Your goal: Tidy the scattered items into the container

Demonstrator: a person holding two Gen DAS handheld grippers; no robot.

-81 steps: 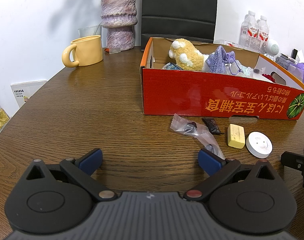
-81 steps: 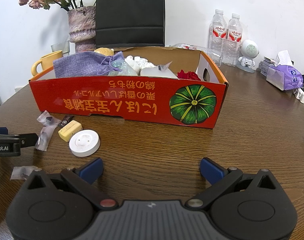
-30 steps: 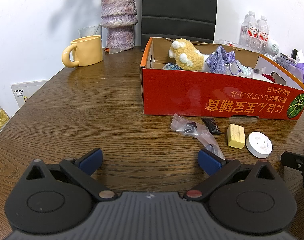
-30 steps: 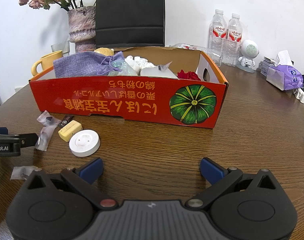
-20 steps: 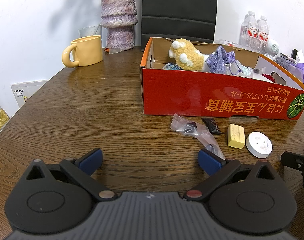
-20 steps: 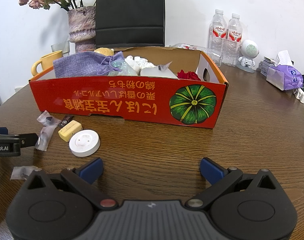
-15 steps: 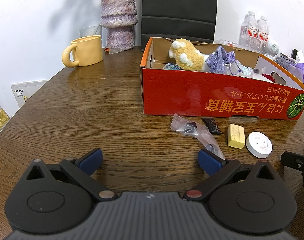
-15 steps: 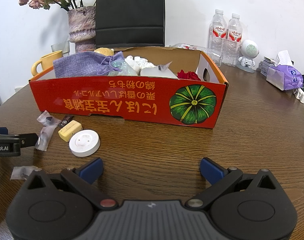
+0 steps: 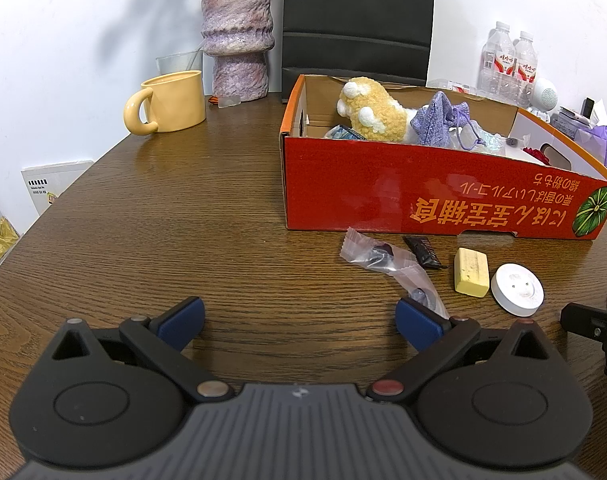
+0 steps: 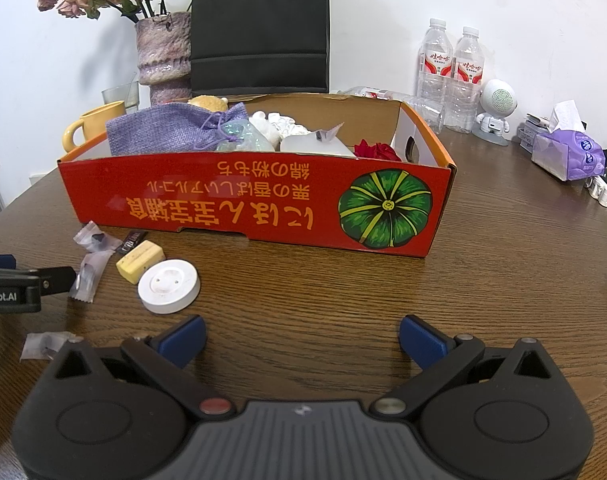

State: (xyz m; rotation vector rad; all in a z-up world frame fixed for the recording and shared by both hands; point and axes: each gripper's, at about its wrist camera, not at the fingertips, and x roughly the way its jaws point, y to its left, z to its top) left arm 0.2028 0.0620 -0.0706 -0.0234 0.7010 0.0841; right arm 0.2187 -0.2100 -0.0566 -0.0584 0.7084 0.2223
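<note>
A red cardboard box (image 9: 423, 196) (image 10: 239, 200) stands on the wooden table and holds a yellow plush toy (image 9: 371, 110), a purple pouch (image 10: 171, 130) and other items. In front of it lie clear plastic wrappers (image 9: 377, 256) (image 10: 91, 268), a black sachet (image 9: 423, 252) (image 10: 133, 240), a yellow block (image 9: 470, 271) (image 10: 139, 261) and a white round disc (image 9: 516, 289) (image 10: 169, 286). Another small wrapper (image 10: 43, 344) lies near my right gripper. My left gripper (image 9: 299, 320) is open and empty, left of the items. My right gripper (image 10: 301, 338) is open and empty, just before the disc.
A yellow mug (image 9: 169, 102), a purple vase (image 9: 237, 32), a black bag (image 10: 259, 28), two water bottles (image 10: 451, 64), a white toy robot (image 10: 495, 112) and a tissue pack (image 10: 567, 152) stand around the box.
</note>
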